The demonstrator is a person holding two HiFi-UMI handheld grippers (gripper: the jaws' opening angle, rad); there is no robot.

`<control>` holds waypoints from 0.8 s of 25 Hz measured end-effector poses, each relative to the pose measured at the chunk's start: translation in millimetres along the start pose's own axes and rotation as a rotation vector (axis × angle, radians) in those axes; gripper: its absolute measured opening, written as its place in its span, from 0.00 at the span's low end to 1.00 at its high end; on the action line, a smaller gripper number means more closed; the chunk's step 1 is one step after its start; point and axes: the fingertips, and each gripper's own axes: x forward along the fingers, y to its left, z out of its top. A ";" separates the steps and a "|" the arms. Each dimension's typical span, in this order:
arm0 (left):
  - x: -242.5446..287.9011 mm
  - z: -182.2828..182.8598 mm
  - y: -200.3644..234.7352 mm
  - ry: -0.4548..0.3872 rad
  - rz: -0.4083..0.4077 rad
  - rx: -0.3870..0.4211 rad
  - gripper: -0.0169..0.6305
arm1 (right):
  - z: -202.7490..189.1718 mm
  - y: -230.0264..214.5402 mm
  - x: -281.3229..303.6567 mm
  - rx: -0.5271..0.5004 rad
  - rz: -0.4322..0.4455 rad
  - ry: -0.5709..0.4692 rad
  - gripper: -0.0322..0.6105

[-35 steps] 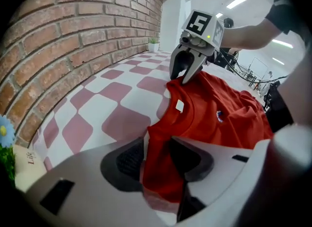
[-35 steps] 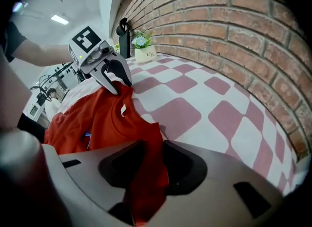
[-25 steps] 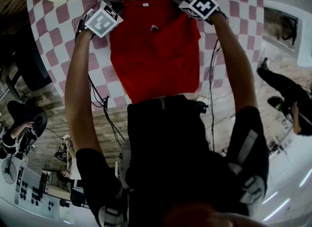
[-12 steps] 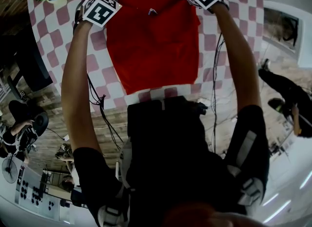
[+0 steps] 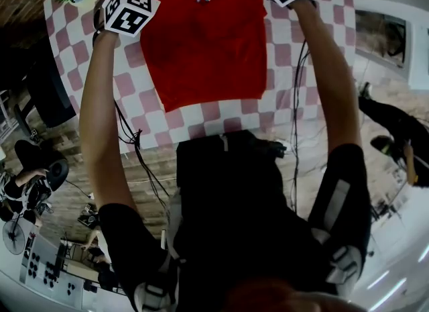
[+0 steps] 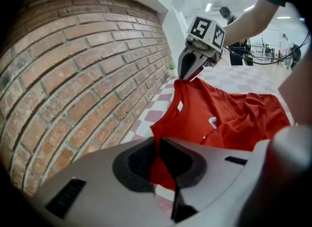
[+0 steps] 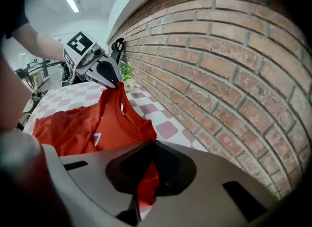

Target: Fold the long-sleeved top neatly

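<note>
Left hand-held gripper (image 6: pixel 163 172), right hand-held gripper (image 7: pixel 146 187) each clamp red top (image 5: pixel 201 42) at shoulders.

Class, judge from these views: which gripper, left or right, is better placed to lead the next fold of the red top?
Neither stands out: the left gripper and right gripper are each shut on one shoulder of the red top, holding that edge raised. Probably both should move together.
</note>
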 end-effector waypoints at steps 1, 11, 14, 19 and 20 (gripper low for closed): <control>-7.3 3.1 -2.1 -0.007 0.009 0.004 0.09 | 2.0 2.2 -7.2 -0.008 -0.007 -0.008 0.07; -120.1 44.2 -60.2 -0.084 0.124 0.067 0.09 | 18.0 45.0 -123.6 -0.089 -0.093 -0.124 0.07; -142.4 31.8 -74.1 -0.096 0.149 0.062 0.09 | 25.2 67.8 -133.2 -0.109 -0.098 -0.158 0.07; -182.5 29.5 -115.2 -0.098 0.183 0.066 0.09 | 11.5 118.1 -171.9 -0.159 -0.093 -0.202 0.07; -188.4 28.8 -124.9 -0.099 0.185 0.067 0.09 | 5.5 128.4 -178.3 -0.163 -0.092 -0.206 0.07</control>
